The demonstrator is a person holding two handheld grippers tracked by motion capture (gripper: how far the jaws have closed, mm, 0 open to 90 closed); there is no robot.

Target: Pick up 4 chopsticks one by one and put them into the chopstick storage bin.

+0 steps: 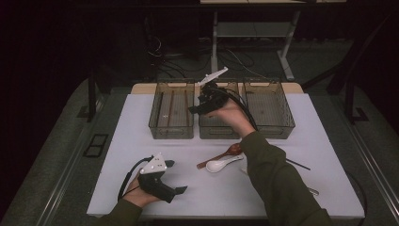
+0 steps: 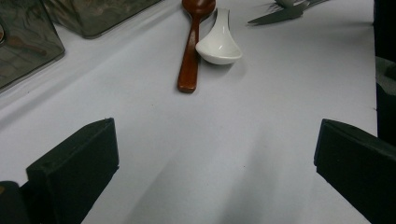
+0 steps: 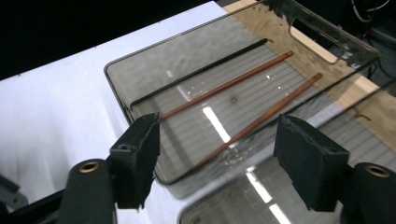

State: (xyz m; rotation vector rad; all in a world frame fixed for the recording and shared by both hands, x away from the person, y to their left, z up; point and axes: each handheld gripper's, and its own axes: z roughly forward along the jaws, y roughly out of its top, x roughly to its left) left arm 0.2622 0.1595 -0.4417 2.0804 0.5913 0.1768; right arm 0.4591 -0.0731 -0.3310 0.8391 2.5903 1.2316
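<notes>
Three smoky clear bins stand in a row at the back of the white table [image 1: 141, 141]. In the left bin [image 3: 140, 79] lie two brown chopsticks [image 3: 261, 116] and a black chopstick [image 3: 201, 72]. My right gripper [image 1: 195, 109] hovers over the seam between the left and middle bins; its jaws [image 3: 217, 163] stand open with nothing between them. A brown wooden spoon [image 1: 222, 154] and a white ceramic spoon [image 1: 221, 164] lie mid-table. At the near left my left gripper [image 1: 176, 176] rests open, pointed toward both spoons [image 2: 190, 56] [image 2: 219, 44], well short of them.
The middle bin [image 1: 216, 128] and right bin [image 1: 268, 110] sit beside the left one. A black stick [image 1: 299, 165] lies right of the person's sleeve. Metal cutlery [image 2: 280, 14] lies beyond the spoons. Table legs and cables stand behind the table.
</notes>
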